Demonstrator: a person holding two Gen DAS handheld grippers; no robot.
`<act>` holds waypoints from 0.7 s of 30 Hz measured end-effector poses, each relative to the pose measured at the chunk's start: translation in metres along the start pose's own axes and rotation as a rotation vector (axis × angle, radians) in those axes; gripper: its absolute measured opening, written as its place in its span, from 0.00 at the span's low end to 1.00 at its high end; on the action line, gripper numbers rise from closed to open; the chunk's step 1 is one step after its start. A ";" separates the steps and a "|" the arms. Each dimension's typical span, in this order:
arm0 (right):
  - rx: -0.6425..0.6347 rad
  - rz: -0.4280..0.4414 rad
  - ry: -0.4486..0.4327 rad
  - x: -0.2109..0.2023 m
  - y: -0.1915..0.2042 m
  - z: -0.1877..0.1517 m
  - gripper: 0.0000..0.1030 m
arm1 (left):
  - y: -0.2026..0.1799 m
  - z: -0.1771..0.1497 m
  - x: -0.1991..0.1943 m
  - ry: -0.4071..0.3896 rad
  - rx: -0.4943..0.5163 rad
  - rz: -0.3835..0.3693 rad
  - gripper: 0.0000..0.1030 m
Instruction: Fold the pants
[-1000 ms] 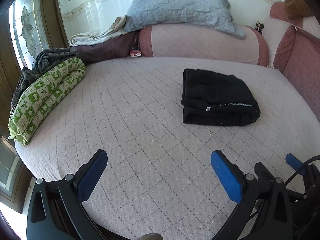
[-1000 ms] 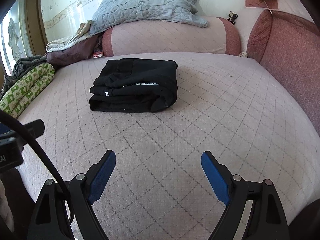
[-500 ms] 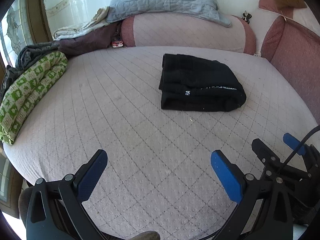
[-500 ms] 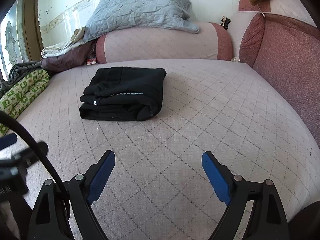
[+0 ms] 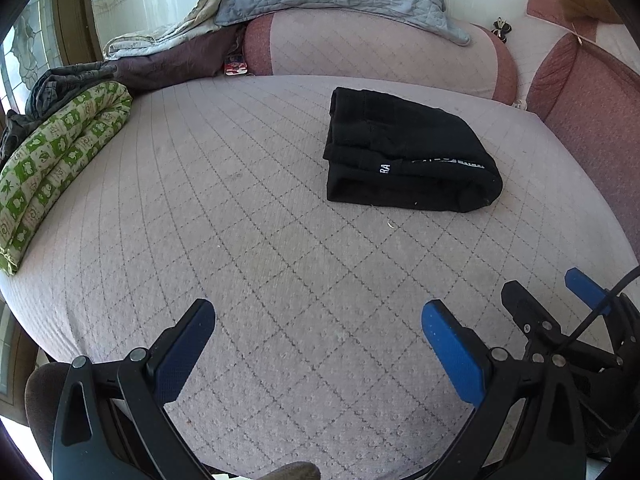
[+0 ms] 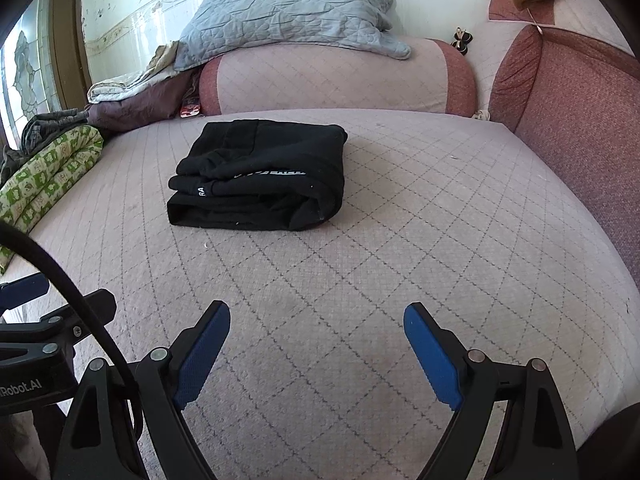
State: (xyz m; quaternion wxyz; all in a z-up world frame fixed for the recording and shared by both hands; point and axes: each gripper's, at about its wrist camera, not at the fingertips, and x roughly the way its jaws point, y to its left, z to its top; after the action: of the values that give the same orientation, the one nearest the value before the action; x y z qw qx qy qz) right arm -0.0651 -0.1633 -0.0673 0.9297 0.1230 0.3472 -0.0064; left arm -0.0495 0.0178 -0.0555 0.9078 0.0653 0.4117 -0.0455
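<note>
A green patterned quilt [image 5: 60, 152] and grey blanket [image 6: 288, 12] edge the quilted mattress [image 5: 240, 240].

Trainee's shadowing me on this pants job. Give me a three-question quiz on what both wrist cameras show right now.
1. True or false: the left gripper is clamped on the black pants.
2. The pants lie: A) spread flat, B) folded in a compact stack, C) hanging off the bed.
3. What lies along the bed's left edge?

Key:
1. False. Both the left gripper and the right gripper are open and empty, short of the pants.
2. B.
3. A green-patterned rolled quilt.
</note>
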 end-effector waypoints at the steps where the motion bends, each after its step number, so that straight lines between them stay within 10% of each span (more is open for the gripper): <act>1: -0.001 0.000 -0.001 0.000 0.001 0.000 0.89 | 0.000 0.000 0.001 0.004 -0.002 -0.002 1.00; 21: -0.011 -0.015 0.005 0.000 0.001 0.001 0.89 | 0.012 -0.003 0.008 0.029 -0.027 -0.002 1.00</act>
State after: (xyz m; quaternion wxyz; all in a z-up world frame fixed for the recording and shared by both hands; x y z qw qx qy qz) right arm -0.0645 -0.1620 -0.0666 0.9294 0.1152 0.3503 -0.0109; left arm -0.0450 0.0298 -0.0619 0.9024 0.0536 0.4257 -0.0399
